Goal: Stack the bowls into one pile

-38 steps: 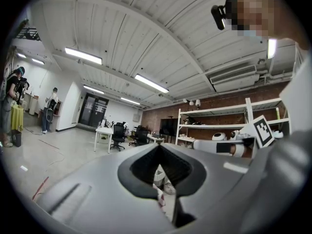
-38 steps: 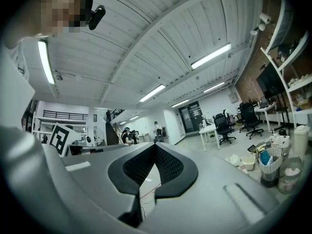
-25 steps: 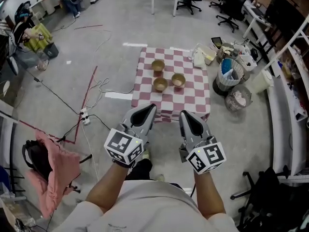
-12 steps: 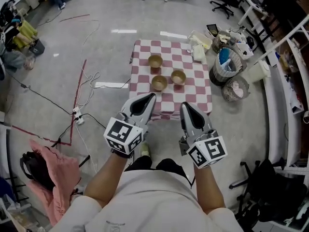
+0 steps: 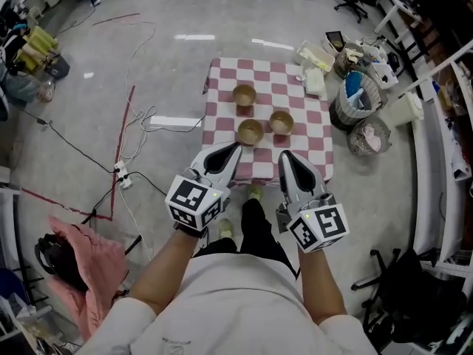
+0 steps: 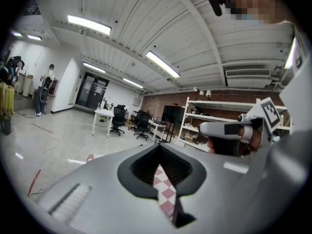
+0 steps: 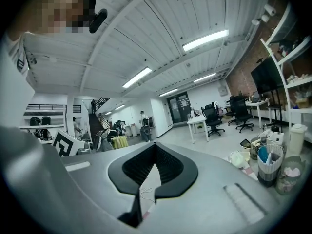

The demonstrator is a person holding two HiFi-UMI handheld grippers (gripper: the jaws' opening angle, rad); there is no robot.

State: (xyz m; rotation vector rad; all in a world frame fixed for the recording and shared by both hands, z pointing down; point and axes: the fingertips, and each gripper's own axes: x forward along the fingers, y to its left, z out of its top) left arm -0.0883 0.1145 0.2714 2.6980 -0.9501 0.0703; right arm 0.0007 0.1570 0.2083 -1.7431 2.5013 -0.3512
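Note:
Three brown bowls stand apart on a small table with a red-and-white checked cloth (image 5: pixel 295 80): one at the back (image 5: pixel 244 95), one at the front (image 5: pixel 250 131), one to the right (image 5: pixel 281 122). My left gripper (image 5: pixel 235 148) and right gripper (image 5: pixel 284 156) are held side by side, short of the table's near edge and above the floor. Both are shut with nothing in them. In the left gripper view the jaws (image 6: pixel 158 146) meet at the tip, and a strip of the checked cloth (image 6: pixel 164 191) shows through the slit. The right gripper view (image 7: pixel 155 144) shows no bowl.
Bins and bags (image 5: pixel 355 102) crowd the floor right of the table. Cables and a power strip (image 5: pixel 122 176) lie on the floor to the left, and a pink cloth (image 5: pixel 81 265) at lower left. Desks and office chairs stand far behind.
The person has stepped toward the table, which now lies closer below the grippers. Both grippers kept their pose and stayed shut.

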